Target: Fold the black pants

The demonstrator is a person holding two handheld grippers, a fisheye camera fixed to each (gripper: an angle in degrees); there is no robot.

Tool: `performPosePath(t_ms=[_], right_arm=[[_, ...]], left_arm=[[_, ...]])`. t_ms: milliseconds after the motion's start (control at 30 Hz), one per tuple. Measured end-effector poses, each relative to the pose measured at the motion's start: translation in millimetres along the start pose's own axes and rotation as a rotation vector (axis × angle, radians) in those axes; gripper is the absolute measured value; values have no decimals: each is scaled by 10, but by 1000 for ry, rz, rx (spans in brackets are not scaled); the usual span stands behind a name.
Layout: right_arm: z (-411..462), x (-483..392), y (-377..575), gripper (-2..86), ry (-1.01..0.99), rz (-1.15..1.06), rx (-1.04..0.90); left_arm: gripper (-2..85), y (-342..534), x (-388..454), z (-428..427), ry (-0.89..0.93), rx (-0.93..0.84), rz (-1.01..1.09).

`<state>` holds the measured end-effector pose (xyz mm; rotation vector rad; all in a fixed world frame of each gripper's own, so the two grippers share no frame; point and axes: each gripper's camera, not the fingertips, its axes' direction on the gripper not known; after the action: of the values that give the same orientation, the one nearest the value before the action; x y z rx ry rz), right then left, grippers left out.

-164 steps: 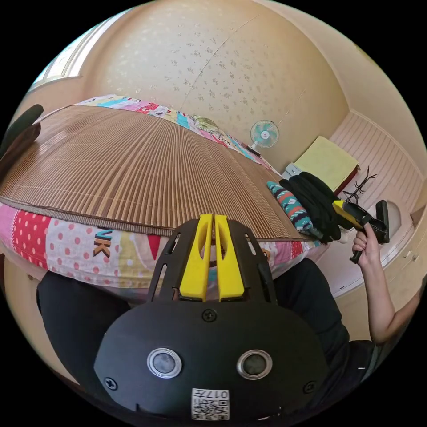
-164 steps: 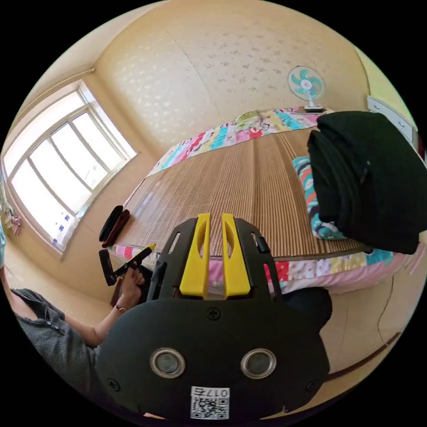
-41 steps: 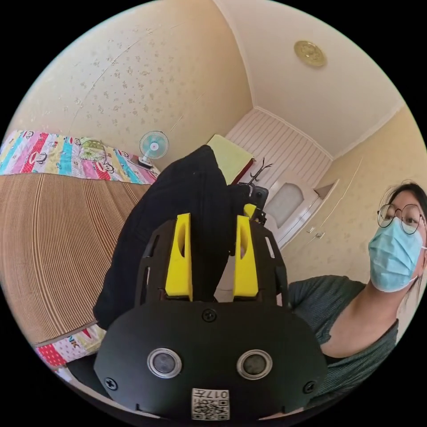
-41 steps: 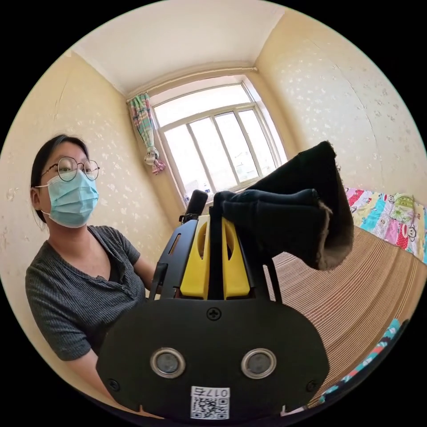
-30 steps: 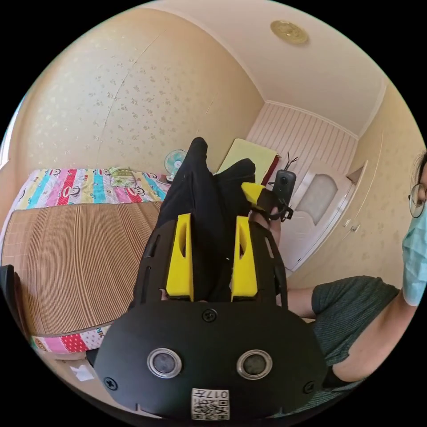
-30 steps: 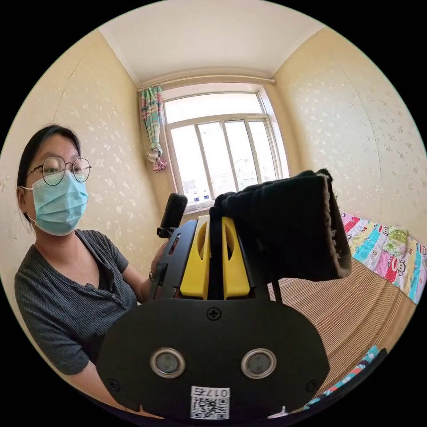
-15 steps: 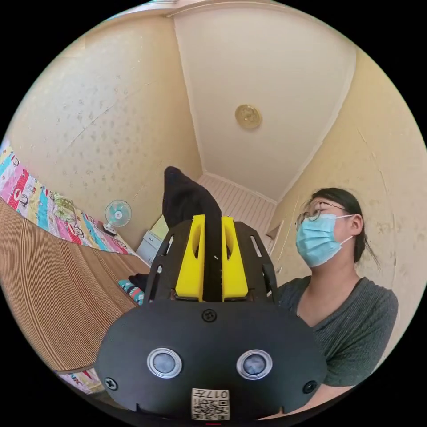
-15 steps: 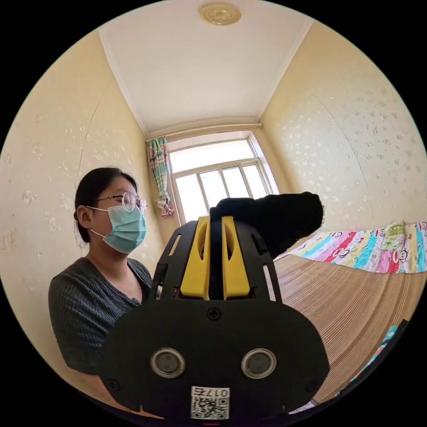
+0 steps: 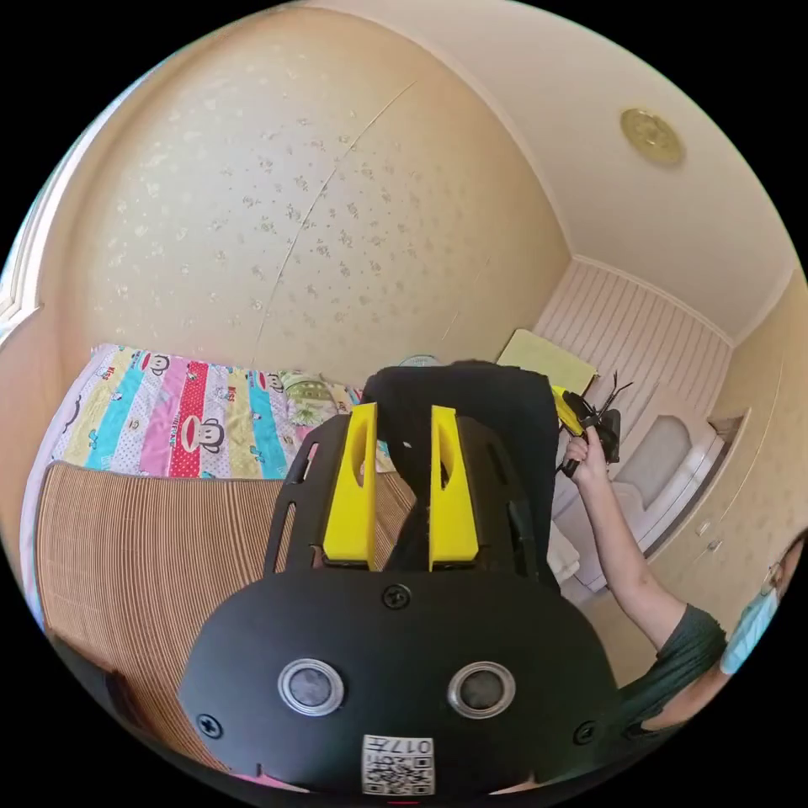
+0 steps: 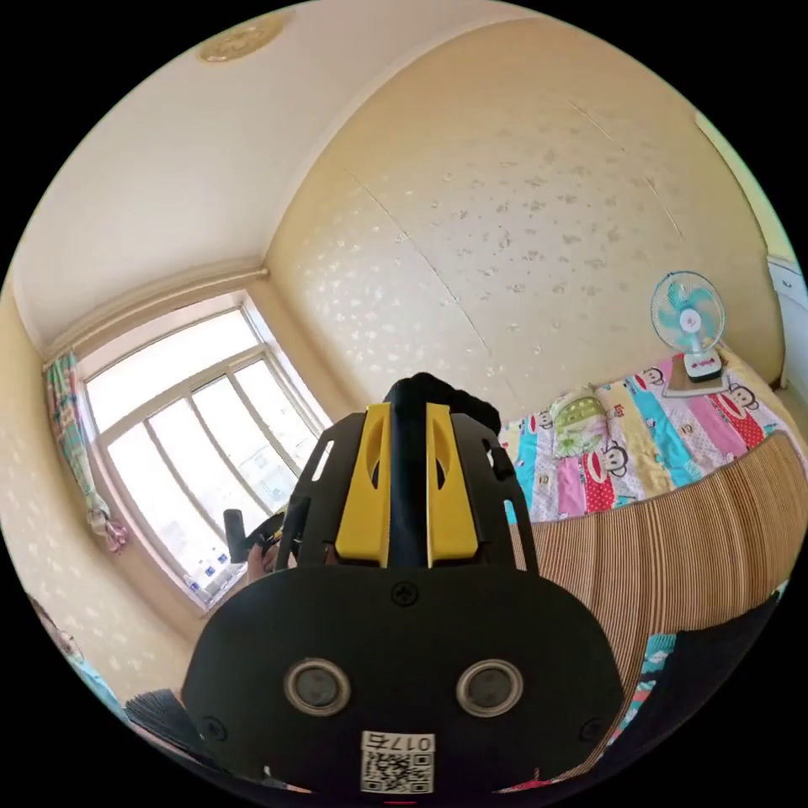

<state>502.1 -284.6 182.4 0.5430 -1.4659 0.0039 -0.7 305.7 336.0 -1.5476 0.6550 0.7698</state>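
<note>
Yellow fingers (image 9: 352, 484) of the left gripper (image 9: 402, 486) stand a little apart, with the black pants (image 9: 471, 438) bunched between them. The cloth touches the right finger; I cannot tell if the left finger presses it too. In the right gripper view, the right gripper (image 10: 409, 486) has its two yellow fingers (image 10: 365, 488) closed tight on a thin fold of the pants, which poke up past the tips as a dark lump.

Each gripper has a small square code sticker with tiny writing on its black body, left unread.

The pants are up in the air above the bed, stretched sideways between the two grippers.

Farther out are the striped brown mat (image 9: 143, 547), the bright patchwork sheet (image 9: 181, 421), a small fan (image 10: 688, 324) and a big window (image 10: 194, 429). The person's right hand (image 9: 582, 446) holds the right gripper in the left gripper view.
</note>
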Motion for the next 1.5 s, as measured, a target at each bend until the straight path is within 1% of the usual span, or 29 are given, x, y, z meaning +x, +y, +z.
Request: performPosePath(t_ms=[67, 133, 167, 200, 233, 300, 367, 400, 433, 500, 567, 633, 700, 767, 833, 867, 900, 933, 1000, 1067, 1133, 1167, 1233, 1300, 1333, 1367, 1400, 1433, 1500], right_arm=[[213, 218, 288, 33, 2, -34, -41], [503, 613, 877, 30, 44, -87, -173], [574, 739, 1044, 30, 60, -87, -216], [706, 1019, 1392, 31, 87, -66, -313], [795, 1306, 1765, 32, 107, -29, -394], [849, 1681, 2347, 34, 107, 18, -502], [824, 1931, 2905, 40, 111, 53, -595], [771, 2035, 3260, 47, 141, 68, -649], [684, 2103, 3569, 56, 189, 85, -677], [530, 2194, 3946, 74, 253, 143, -678], [403, 2267, 4207, 94, 266, 207, -671], [327, 2327, 4427, 121, 299, 245, -667], [294, 2338, 4492, 125, 253, 254, -631], [365, 2370, 4530, 110, 179, 281, -676], [482, 2367, 4597, 67, 23, 281, -776], [466, 2350, 4600, 54, -24, 275, -773], [361, 2288, 4588, 47, -118, 249, -724], [209, 2219, 4576, 42, -186, 223, -672], [-63, 2115, 4573, 37, -213, 176, -629], [-368, 2044, 4553, 35, -129, 113, -642], [-794, 2082, 4450, 33, 88, 118, -646], [-896, 2075, 4403, 32, 119, 119, -625], [-1150, 1858, 4168, 32, 102, 63, -512], [-1067, 1550, 4023, 32, 68, -42, -489], [-891, 1325, 3959, 32, 4, -120, -505], [-777, 1219, 3942, 32, -42, -155, -519], [-502, 1025, 3942, 32, -149, -211, -559], [-170, 860, 3992, 32, -253, -246, -624], [349, 657, 4159, 32, -382, -284, -731]], left_arm=[[75, 403, -215, 222, -34, -51, 27], [75, 1017, -452, 511, -82, -149, 29], [79, 1488, -626, 717, -109, -230, 18], [86, 1973, -803, 910, -127, -318, -1], [89, 2226, -895, 1002, -132, -367, -15], [103, 3192, -1233, 1252, -139, -541, -95], [127, 3800, -1426, 1249, -157, -611, -174], [145, 4148, -1525, 1161, -158, -622, -238], [152, 4300, -1566, 1102, -150, -616, -274], [159, 4760, -1668, 903, -52, -576, -412], [147, 4953, -1677, 836, 16, -561, -483], [138, 5004, -1635, 743, -2, -512, -507], [135, 4971, -1598, 671, -55, -469, -525], [114, 4937, -1606, 688, -85, -485, -549], [68, 4909, -1607, 793, -26, -558, -536], [39, 4905, -1583, 809, 58, -562, -529], [36, 4907, -1544, 749, 140, -539, -530], [34, 4905, -1514, 709, 173, -535, -523], [35, 4895, -1342, 546, 221, -612, -451], [40, 4936, -1225, 405, 208, -686, -416], [58, 5002, -1208, 242, 166, -736, -422], [83, 5032, -1265, 100, 122, -741, -452], [132, 5010, -1406, -188, 38, -675, -524], [143, 4801, -1524, -470, 48, -540, -551], [144, 4723, -1539, -494, 72, -517, -547], [145, 4547, -1548, -481, 139, -488, -528], [146, 4361, -1535, -402, 213, -476, -502], [147, 4275, -1523, -349, 245, -474, -489], [157, 3947, -1497, -73, 370, -477, -462]])
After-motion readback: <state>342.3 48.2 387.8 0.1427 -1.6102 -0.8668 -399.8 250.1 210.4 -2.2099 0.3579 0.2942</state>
